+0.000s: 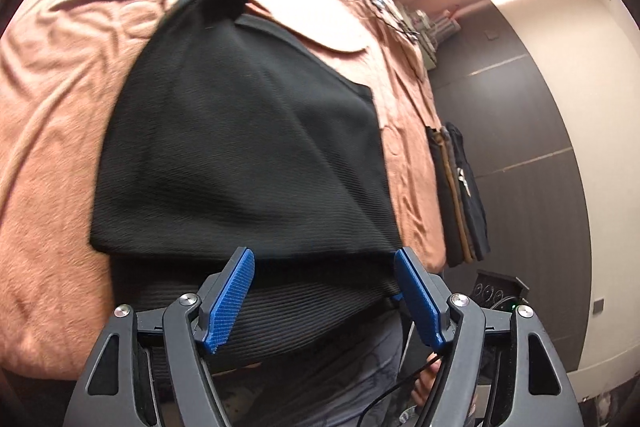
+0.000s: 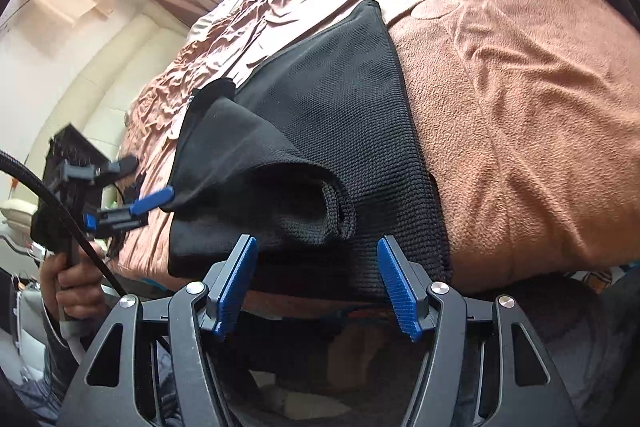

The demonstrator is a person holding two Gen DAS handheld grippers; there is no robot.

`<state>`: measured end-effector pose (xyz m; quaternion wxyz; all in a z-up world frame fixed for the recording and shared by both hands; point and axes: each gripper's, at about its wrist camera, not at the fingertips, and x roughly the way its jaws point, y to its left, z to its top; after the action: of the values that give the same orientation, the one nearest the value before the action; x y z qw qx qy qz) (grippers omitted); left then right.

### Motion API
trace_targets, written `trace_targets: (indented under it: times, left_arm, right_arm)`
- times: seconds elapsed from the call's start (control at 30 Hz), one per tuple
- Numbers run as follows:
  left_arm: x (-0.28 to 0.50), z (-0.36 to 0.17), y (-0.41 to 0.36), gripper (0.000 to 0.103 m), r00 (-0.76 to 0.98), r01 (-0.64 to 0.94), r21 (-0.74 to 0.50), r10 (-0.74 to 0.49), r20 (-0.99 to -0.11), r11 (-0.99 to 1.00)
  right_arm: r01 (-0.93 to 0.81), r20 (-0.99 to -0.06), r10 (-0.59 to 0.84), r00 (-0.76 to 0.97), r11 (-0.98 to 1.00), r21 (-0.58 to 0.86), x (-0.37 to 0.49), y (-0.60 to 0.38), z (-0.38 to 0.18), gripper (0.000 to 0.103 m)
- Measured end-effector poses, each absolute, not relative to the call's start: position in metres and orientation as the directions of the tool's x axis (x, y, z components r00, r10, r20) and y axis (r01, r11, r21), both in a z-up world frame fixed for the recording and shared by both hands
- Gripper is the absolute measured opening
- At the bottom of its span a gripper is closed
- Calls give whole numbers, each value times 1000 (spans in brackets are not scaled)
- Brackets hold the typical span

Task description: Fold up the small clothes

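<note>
Left gripper [image 1: 324,291] spread wide over near edge of black knit garment [image 1: 240,147] — nothing pinched between blue pads. Right gripper [image 2: 316,287] likewise parted, empty, at same near hem. Garment half folded on rust-brown bedspread [image 2: 520,107] — one flap draped over, edge curled.

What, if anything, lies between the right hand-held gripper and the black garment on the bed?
Nothing visible does. The right hand-held gripper is open just in front of the black garment, whose near edge lies directly ahead on the brown bedspread.
</note>
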<state>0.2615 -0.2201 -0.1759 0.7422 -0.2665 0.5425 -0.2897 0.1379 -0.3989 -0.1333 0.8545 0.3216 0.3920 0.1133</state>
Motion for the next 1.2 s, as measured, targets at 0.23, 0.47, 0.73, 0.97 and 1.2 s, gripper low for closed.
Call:
trace_targets:
  times: [0.23,0.47,0.73,0.97,1.2]
  left_arm:
    - [262,-197,-202,74,228,50,-747,-736,-638,663]
    - [267,-213,-217,74,239,-2,-763,-741,-627,646]
    - [284,-209,-225,59,361,-31,-740,-683,-635,672]
    - [304,-195,-237,8,363,8,-710,-664,-654,704]
    - [321,-150,-267,7,392,149,-677,-672,-629,720]
  right_arm:
    - [73,-588,455,669,747,661,151,-398,-141,43]
    - [93,-592,451,668,739,667,155,-397,-146,28]
    - [51,-558,456,693,741,670,145,-397,-139,5]
    - [14,-521,466,715,736,677,132,-403,-132,4]
    - [14,-518,463,719,736,677,124,-409,-134,4]
